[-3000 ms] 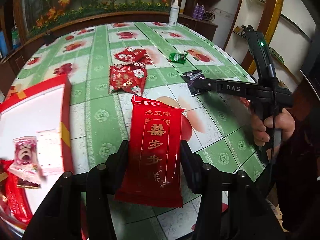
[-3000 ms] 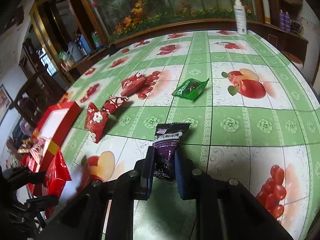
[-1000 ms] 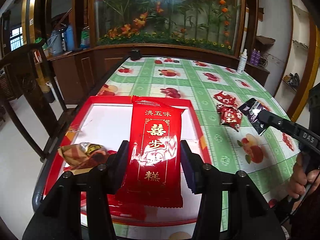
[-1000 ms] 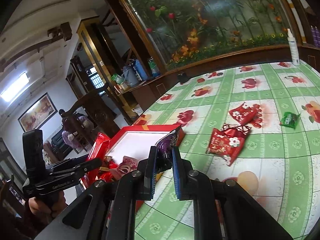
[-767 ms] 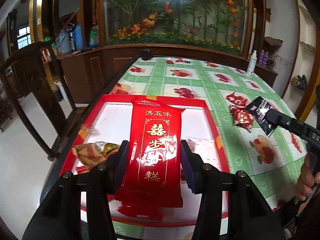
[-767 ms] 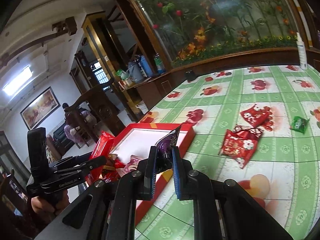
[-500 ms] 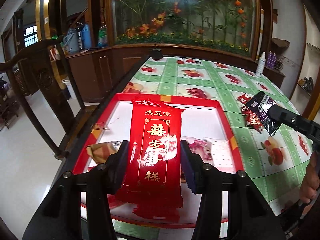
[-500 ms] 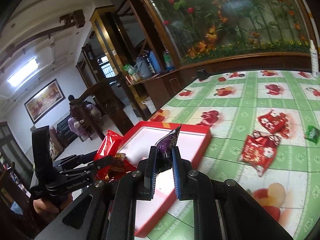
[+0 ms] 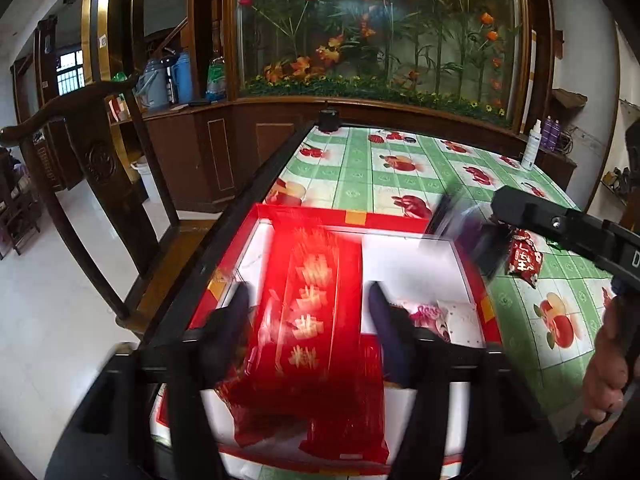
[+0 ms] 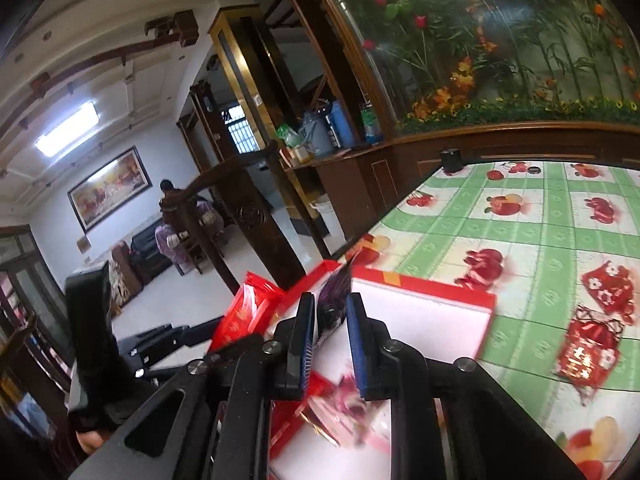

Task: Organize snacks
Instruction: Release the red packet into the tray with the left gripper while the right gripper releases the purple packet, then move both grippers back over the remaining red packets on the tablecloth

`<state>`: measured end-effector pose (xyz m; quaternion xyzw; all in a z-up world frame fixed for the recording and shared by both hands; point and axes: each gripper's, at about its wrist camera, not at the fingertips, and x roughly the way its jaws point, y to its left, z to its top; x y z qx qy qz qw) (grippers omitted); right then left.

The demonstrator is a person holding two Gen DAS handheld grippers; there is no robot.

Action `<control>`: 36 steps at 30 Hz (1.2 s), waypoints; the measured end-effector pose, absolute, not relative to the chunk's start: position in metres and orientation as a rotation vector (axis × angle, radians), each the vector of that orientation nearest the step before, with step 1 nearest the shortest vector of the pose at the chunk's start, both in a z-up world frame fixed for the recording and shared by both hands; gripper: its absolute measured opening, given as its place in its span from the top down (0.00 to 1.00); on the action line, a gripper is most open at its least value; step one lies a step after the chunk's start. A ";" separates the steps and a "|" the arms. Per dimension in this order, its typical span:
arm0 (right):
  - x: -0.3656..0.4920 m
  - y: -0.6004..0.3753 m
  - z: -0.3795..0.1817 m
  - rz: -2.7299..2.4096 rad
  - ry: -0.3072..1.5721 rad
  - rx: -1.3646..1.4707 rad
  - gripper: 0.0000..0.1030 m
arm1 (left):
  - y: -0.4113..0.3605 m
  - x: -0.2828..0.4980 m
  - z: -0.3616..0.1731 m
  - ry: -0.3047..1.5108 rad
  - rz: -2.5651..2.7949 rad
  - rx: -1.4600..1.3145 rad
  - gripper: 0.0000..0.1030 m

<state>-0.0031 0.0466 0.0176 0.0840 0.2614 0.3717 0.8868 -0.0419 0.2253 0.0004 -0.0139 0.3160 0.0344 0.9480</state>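
Note:
A red gift box (image 9: 344, 216) with a white floor sits at the table's near left corner. My left gripper (image 9: 308, 308) hovers over it with its jaws opening. The long red packet with gold characters (image 9: 316, 300) is blurred between the fingers, with gaps on both sides, dropping toward the box. My right gripper (image 10: 330, 312) hangs over the box's far corner (image 10: 424, 284), jaws opening too. The dark purple packet (image 10: 332, 300) stands loose between its pads and shows as a blur (image 9: 464, 232) in the left wrist view.
Pink wrapped sweets (image 9: 428, 314) and red packets lie inside the box. Two red floral packets (image 10: 588, 354) (image 10: 608, 284) rest on the green fruit-print tablecloth. A white spray bottle (image 9: 530, 152) stands far right. A carved wooden chair (image 9: 100, 160) is just past the table's left edge.
Both pairs of jaws have spread apart. The red packet has come loose and slips downward in a blur. The purple packet has loosened too. Both grippers have shifted further over the box.

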 end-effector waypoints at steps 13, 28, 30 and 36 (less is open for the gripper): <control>0.010 -0.130 -0.032 0.335 0.601 0.367 0.33 | 0.158 -0.047 -0.015 0.678 -0.092 0.095 0.17; 0.036 -0.292 -0.031 0.028 0.518 0.494 0.33 | 0.051 -0.009 -0.001 0.752 -0.243 0.194 0.17; 0.041 -0.294 -0.030 0.051 0.512 0.503 0.33 | 0.045 -0.001 -0.001 0.774 -0.232 0.179 0.17; 0.070 -0.243 -0.024 0.295 0.579 0.462 0.36 | 0.045 -0.003 -0.009 0.830 -0.214 0.141 0.17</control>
